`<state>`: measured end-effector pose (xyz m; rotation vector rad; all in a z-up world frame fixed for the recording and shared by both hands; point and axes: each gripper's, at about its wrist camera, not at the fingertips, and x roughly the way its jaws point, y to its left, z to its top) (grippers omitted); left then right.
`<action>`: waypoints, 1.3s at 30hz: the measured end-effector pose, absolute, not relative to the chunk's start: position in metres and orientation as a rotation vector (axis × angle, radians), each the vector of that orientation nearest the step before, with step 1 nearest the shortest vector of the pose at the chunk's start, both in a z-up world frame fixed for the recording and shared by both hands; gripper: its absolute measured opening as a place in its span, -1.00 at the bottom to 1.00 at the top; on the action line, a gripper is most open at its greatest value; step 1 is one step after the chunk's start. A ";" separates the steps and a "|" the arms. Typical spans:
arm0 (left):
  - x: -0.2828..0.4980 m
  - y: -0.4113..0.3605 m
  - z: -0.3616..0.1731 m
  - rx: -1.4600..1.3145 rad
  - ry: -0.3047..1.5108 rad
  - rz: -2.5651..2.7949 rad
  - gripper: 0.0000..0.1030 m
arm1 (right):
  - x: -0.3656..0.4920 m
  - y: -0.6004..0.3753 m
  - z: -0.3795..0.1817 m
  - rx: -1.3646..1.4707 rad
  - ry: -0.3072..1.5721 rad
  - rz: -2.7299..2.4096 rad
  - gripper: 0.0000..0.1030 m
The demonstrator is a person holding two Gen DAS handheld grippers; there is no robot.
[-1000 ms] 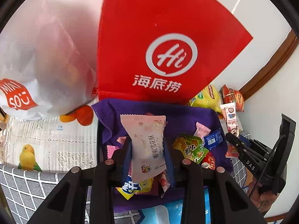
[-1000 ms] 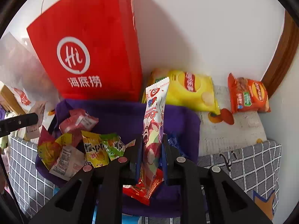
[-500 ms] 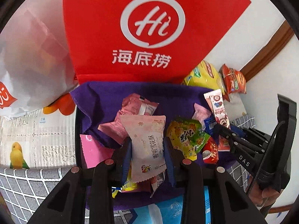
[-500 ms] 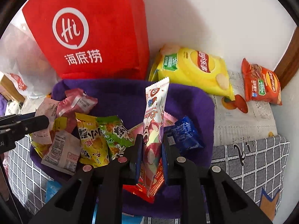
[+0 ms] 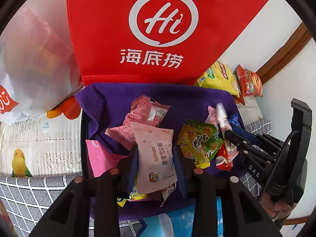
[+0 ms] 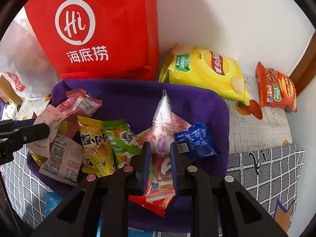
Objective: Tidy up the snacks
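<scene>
the left tool [image 5: 156,165] is clenched on a pale pink pastry packet [image 5: 156,158], the right tool [image 6: 160,162] on a long candy stick pack [image 6: 161,148]; both hover just over the purple cloth-lined tray [image 6: 197,102], probably so each snack drops among the packets heaped directly ahead.

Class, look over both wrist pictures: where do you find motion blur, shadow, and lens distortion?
Right wrist view: the tall white-and-pink stick packet between the right gripper's fingers is smeared by motion blur, while the yellow crisp bag stays sharp; the red fabric bag shadows the white wall. Left wrist view: the same packet blurs; fisheye bends the brown wooden trim.
</scene>
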<state>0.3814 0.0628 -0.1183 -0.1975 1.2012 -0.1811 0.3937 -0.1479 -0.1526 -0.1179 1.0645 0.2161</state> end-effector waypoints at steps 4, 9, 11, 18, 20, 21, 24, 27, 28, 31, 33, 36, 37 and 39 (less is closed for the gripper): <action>0.378 0.065 -0.108 -0.187 1.168 -0.189 0.17 | 0.392 -0.146 -0.148 -0.128 1.046 0.217 -0.04; 0.372 0.066 -0.094 -0.186 1.130 -0.203 0.30 | 0.384 -0.144 -0.131 -0.117 0.978 0.226 0.10; 0.369 0.067 -0.090 -0.184 1.125 -0.201 0.30 | 0.380 -0.144 -0.125 -0.110 0.953 0.228 0.12; 0.361 0.065 -0.075 -0.191 1.118 -0.220 0.30 | 0.363 -0.147 -0.098 -0.100 0.901 0.208 0.12; 0.358 0.063 -0.071 -0.185 1.109 -0.219 0.30 | 0.353 -0.149 -0.087 -0.106 0.878 0.195 0.12; 0.356 0.061 -0.069 -0.184 1.107 -0.219 0.30 | 0.348 -0.152 -0.084 -0.111 0.872 0.190 0.12; 0.347 0.054 -0.060 -0.186 1.102 -0.241 0.30 | 0.329 -0.159 -0.068 -0.120 0.842 0.157 0.12; 0.332 0.043 -0.046 -0.142 1.065 -0.258 0.30 | 0.306 -0.168 -0.054 -0.104 0.819 0.137 0.12; 0.326 0.041 -0.042 -0.133 1.056 -0.253 0.30 | 0.296 -0.173 -0.049 -0.091 0.815 0.134 0.12; 0.305 0.033 -0.032 -0.111 1.051 -0.240 0.30 | 0.273 -0.178 -0.040 -0.090 0.806 0.119 0.12; 0.286 0.029 -0.025 -0.110 1.044 -0.215 0.30 | 0.256 -0.181 -0.035 -0.095 0.799 0.115 0.12; 0.255 0.029 -0.014 -0.138 0.995 -0.214 0.30 | 0.232 -0.182 -0.031 -0.080 0.793 0.136 0.13; 0.245 0.028 -0.010 -0.141 0.984 -0.213 0.30 | 0.224 -0.183 -0.030 -0.061 0.792 0.140 0.13; 0.223 0.026 -0.003 -0.138 0.953 -0.187 0.30 | 0.208 -0.184 -0.028 -0.037 0.794 0.159 0.13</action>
